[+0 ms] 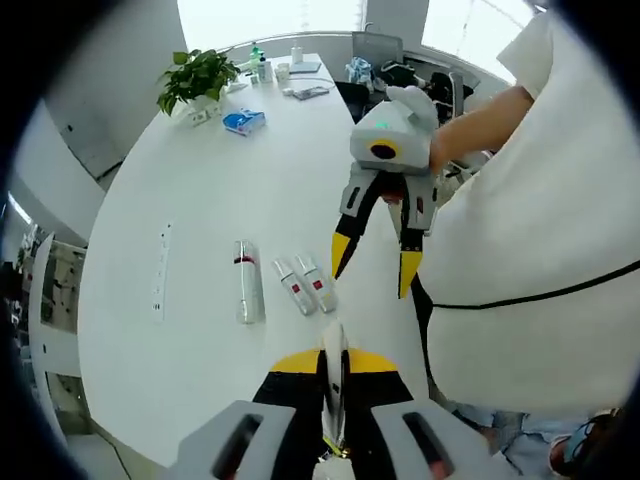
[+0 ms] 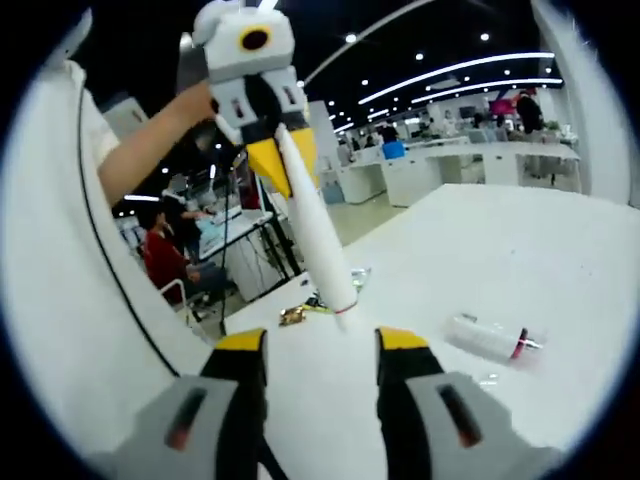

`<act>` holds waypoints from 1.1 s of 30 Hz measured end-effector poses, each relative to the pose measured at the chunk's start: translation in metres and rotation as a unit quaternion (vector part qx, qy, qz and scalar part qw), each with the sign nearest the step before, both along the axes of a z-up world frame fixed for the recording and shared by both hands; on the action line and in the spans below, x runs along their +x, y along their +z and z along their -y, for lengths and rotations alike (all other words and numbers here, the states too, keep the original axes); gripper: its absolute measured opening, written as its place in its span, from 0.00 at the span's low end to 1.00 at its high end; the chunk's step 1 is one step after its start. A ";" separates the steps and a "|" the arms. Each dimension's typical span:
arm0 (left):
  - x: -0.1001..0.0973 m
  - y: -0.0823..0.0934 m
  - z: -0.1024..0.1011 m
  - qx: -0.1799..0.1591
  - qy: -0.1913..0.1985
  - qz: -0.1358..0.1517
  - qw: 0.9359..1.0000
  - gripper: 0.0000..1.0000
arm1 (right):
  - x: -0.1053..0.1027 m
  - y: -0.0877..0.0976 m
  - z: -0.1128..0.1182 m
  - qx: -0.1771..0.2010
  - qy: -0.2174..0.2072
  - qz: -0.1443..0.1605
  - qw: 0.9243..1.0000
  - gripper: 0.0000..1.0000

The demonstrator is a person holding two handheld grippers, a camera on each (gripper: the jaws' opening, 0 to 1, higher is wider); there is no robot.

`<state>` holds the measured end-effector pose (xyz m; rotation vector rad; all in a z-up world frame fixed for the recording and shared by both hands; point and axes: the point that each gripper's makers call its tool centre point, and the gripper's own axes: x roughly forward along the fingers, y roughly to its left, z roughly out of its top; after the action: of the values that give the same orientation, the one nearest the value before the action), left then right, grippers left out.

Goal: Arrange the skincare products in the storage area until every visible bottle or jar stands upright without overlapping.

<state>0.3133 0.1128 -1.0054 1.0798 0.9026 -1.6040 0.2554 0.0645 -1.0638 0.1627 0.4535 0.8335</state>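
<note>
Surface: smooth white oval table (image 1: pixel 200 190), matte, set in an open office lit by ceiling strips.
Background items: leafy potted plant (image 1: pixel 197 78), blue packet (image 1: pixel 243 121) and small bottles (image 1: pixel 262 66) are seen at the far end; a white power strip (image 1: pixel 160 272) lies flat near one edge.
Silver bottle (image 1: pixel 247 281): slim metallic cylinder with a dark red band, laid on its side.
Two small tubes (image 1: pixel 305 285): white with red marks, lying side by side, just beside the silver bottle.
White tube (image 2: pixel 318 235): long, smooth, tapered plastic, tilted, held off the table.
Left gripper (image 1: pixel 334 385): yellow-tipped jaws are pressed onto the white tube.
Right gripper (image 1: pixel 375 268): jaws are spread, nothing between them, hovering above the table.
Clear bottle (image 2: pixel 489 339): glossy, red-collared, lying on its side on the table.
</note>
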 end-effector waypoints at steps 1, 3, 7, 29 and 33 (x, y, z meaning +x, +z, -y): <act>0.002 -0.005 -0.001 0.008 0.002 -0.001 1.000 0.03 | -0.002 -0.002 0.003 -0.002 -0.006 -0.003 1.000 0.41; 0.010 -0.013 -0.001 0.013 0.007 0.006 1.000 0.03 | -0.007 -0.004 0.010 -0.004 -0.016 -0.005 1.000 0.41; 0.024 -0.032 -0.004 0.036 0.013 0.004 0.999 0.03 | -0.015 -0.008 0.022 0.001 -0.043 -0.015 0.999 0.41; 0.102 -0.076 0.017 0.088 0.043 0.018 0.995 0.02 | -0.038 -0.009 0.066 0.009 -0.151 -0.028 0.988 0.42; 0.114 -0.080 0.020 0.098 0.035 0.020 0.994 0.02 | -0.036 -0.001 0.072 0.029 -0.177 -0.025 0.983 0.42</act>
<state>0.4268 0.0932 -1.0851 1.1980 1.0763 -1.4534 0.2197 -0.0075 -1.0648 0.3095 0.4306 0.4935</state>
